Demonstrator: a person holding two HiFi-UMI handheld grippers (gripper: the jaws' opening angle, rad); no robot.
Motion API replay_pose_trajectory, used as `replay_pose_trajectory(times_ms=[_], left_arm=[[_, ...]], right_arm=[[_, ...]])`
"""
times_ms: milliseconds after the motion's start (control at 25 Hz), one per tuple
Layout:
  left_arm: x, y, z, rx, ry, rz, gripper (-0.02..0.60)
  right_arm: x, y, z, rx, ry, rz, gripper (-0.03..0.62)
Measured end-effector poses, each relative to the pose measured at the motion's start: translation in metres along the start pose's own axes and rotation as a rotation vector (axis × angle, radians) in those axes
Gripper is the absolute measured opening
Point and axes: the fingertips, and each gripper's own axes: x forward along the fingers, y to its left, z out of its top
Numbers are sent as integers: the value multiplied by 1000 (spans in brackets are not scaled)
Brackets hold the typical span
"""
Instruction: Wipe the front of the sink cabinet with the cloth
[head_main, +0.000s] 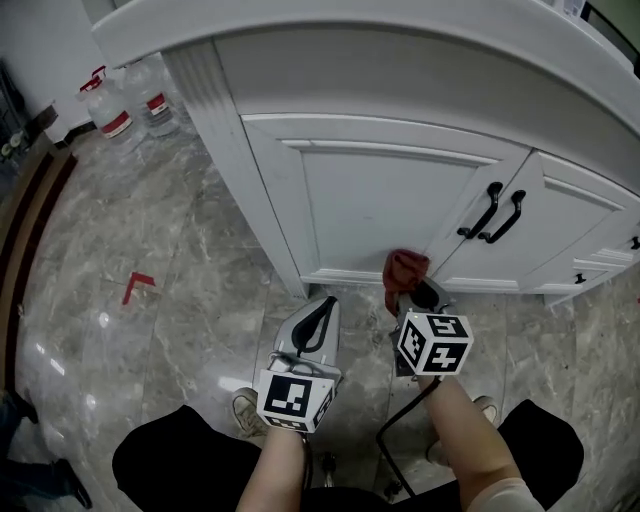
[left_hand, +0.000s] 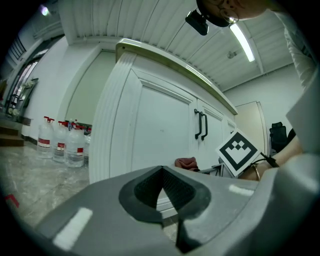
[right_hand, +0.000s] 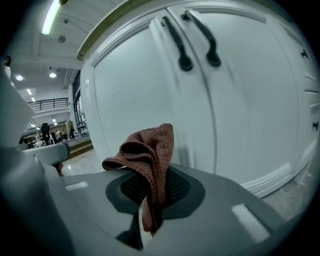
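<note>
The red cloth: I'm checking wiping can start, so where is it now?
The red cloth is clamped in the right gripper, at the head view's centre-right, by the lower right corner of the left cabinet door, below the black handles.

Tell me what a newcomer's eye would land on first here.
The rust-red cloth stands out first, pinched in the shut right tool close to the foot of the white sink cabinet. Next come the paired black handles, up and right of the cloth. The left tool hangs shut and empty left of the right one, over the marble floor.
</note>
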Motion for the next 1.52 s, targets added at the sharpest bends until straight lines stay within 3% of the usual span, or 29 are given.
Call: replay_pose_trajectory(times_ms=[360,680,1040,1520], left_arm=[[-42,87,-9,11,22,151,2],[-61,119,-29,9,58,212,2],[-66,125,-47,-16,80,233,2],[-19,58,-53,-16,79,81,2]], right_arm=[[64,118,-44,-29,92,197,78],[107,159,-81,-25,175,253,78],[116,135,-92,-16,186,215,80],[78,44,-88,31,148,96,80]])
